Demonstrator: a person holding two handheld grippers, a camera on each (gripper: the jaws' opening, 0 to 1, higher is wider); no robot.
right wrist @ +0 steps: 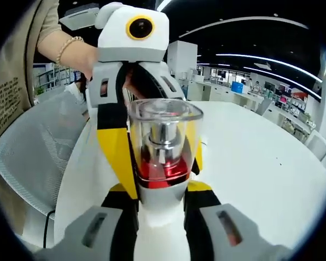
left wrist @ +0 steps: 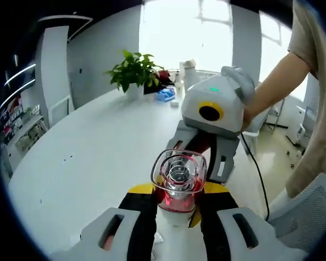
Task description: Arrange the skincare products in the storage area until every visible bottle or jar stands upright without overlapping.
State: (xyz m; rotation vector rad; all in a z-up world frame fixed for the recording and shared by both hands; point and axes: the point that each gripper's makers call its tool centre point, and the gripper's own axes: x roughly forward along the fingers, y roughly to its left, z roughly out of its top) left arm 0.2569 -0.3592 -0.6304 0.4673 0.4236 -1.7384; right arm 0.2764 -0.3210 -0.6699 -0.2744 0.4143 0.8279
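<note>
a pump bottle point(left wrist: 178, 185) with a clear cap, a silver spring pump head and red liquid over a white base stood upright between both sets of jaws, raised above the white table point(left wrist: 92, 157). in the left gripper view the left gripper point(left wrist: 176, 209) was closed on its lower body, black-and-yellow jaws pressed to either side. the right gripper point(left wrist: 204, 157) came in from the far side, its jaws reaching down around the same bottle; whether its pads actually touched could not be told from there.

in the right gripper view the bottle point(right wrist: 164, 157) sat close up, clear cap uppermost, and the right gripper point(right wrist: 162, 215) was clamped on the white base. the left gripper point(right wrist: 146, 125) faced it from behind the bottle, yellow pads flanking the clear cap and red section. a person's hand point(right wrist: 79, 57) with a beaded bracelet held that gripper.

a potted green plant point(left wrist: 133, 73) stood at the table's far end, with a blue object point(left wrist: 165, 94) and a white bottle point(left wrist: 189, 73) just beside it. a white mesh chair point(right wrist: 35, 157) stood beside the table edge. a black cable point(left wrist: 258, 174) hung from the right gripper. rows of desks showed, too small to detail.
</note>
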